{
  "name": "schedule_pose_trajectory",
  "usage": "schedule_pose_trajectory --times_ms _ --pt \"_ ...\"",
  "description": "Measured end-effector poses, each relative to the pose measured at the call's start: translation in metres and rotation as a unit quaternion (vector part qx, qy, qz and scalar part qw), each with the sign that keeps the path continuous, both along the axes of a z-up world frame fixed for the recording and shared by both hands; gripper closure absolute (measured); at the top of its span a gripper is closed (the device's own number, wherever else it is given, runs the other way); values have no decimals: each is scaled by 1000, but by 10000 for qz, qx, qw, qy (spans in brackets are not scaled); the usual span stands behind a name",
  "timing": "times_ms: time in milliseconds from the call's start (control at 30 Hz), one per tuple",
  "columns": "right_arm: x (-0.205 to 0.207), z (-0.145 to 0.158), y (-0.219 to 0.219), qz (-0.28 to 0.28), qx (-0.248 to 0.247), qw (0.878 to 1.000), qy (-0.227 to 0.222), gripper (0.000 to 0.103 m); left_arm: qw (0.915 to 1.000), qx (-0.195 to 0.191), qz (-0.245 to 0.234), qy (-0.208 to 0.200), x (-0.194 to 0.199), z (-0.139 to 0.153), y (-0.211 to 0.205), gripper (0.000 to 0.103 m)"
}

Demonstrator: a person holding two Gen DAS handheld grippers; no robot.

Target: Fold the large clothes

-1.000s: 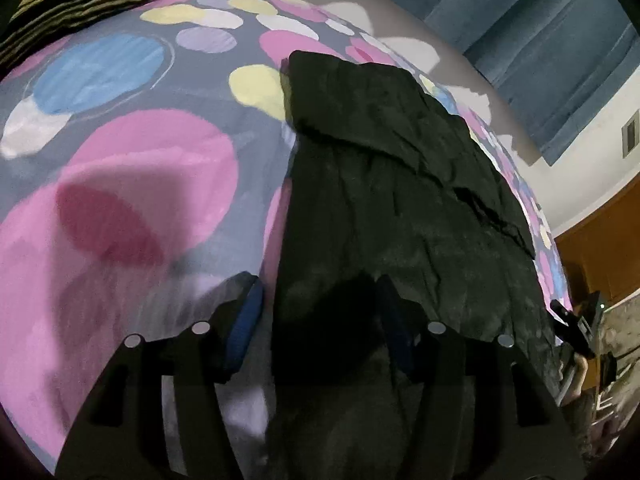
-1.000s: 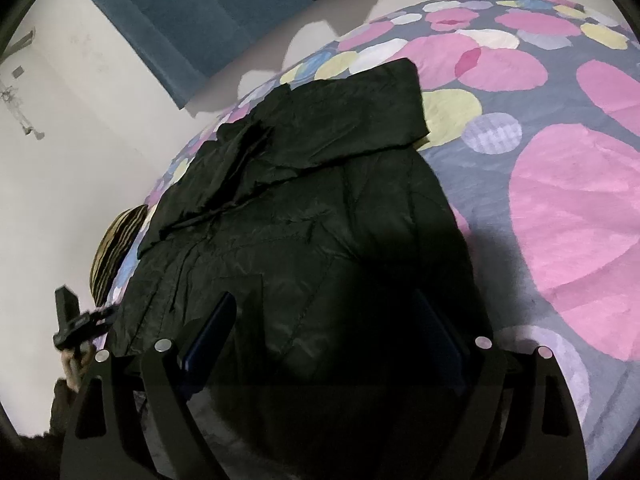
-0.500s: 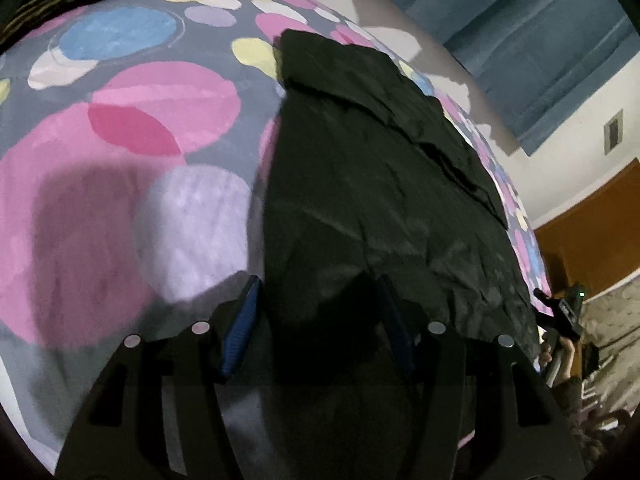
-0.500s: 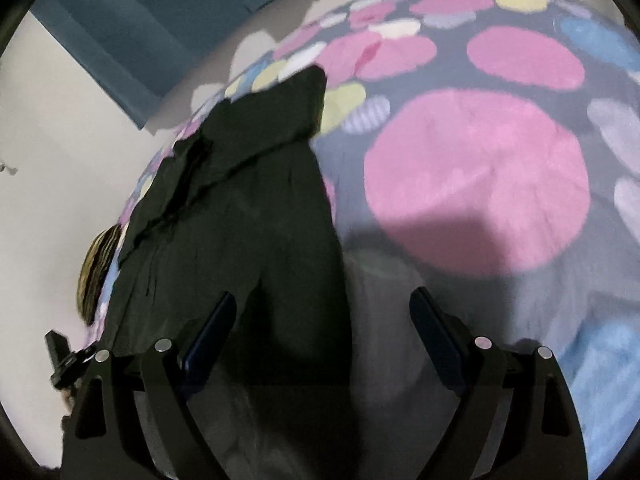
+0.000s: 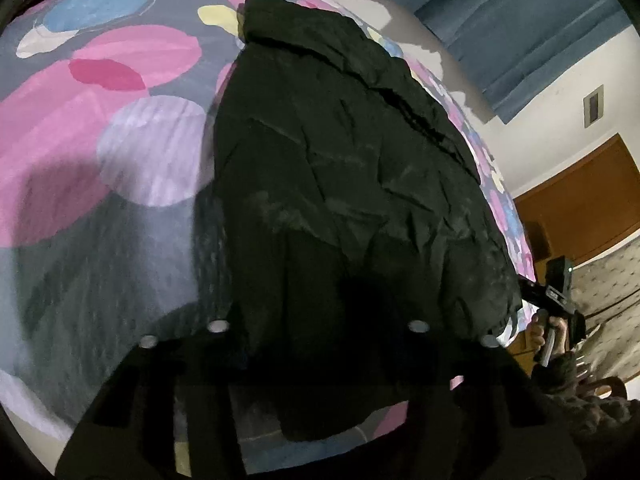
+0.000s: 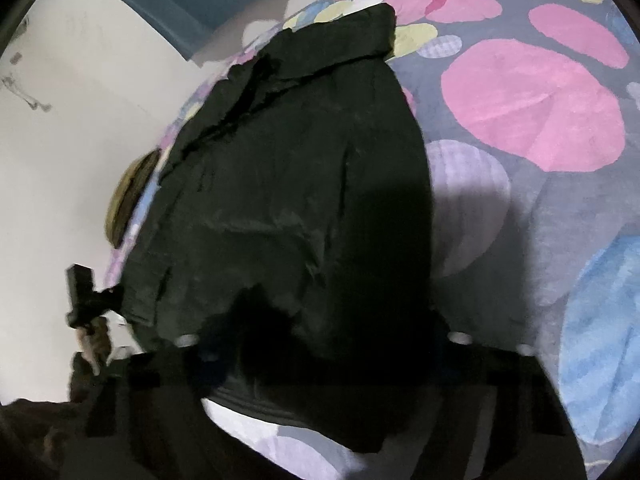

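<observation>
Bedspread [image 5: 132,128] with pink, blue, yellow spots filled upper left of left view, right side of right view. Black jacket [image 5: 352,184] lay across it, centre of both frames, near hem lifted off spread. Left gripper [image 5: 320,344], bottom centre: jaws had just been closing, hem between them, pads hidden; grip couldn't be told. Right gripper [image 6: 324,344], bottom centre: same, closing, hem between, grip unclear.

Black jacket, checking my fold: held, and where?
The black jacket, by its near hem, between jaws that have just been closing: left gripper and right gripper.
</observation>
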State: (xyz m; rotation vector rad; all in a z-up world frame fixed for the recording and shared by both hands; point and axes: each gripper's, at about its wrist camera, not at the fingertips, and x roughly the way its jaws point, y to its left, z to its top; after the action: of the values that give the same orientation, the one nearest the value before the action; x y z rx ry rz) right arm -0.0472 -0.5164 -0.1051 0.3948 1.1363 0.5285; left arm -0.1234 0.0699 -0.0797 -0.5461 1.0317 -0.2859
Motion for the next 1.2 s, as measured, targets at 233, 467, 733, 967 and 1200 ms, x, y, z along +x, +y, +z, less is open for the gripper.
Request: schedule_pose_trajectory --times_ms 233,467,733,967,1200 --pt "2 -5 -4 -36 158 9997 181 80 9999 150 -27 -53 -2 3 -8 83" --pt "10 -1 -13 -111 988 9948 228 88 9984 -434 55 -354 -3 25 -2 87" --pt "32 25 -25 -240 2139 9766 -41 90 9861 -1486 451 -598 26 48 18 89" --pt "87 39 -18 -361 2548 9660 -238 91 9787 -1818 782 -553 79 53 31 90" --pt "159 8 -5 -763 2578 9631 117 91 9757 -1826 1195 -184 147 31 45 90"
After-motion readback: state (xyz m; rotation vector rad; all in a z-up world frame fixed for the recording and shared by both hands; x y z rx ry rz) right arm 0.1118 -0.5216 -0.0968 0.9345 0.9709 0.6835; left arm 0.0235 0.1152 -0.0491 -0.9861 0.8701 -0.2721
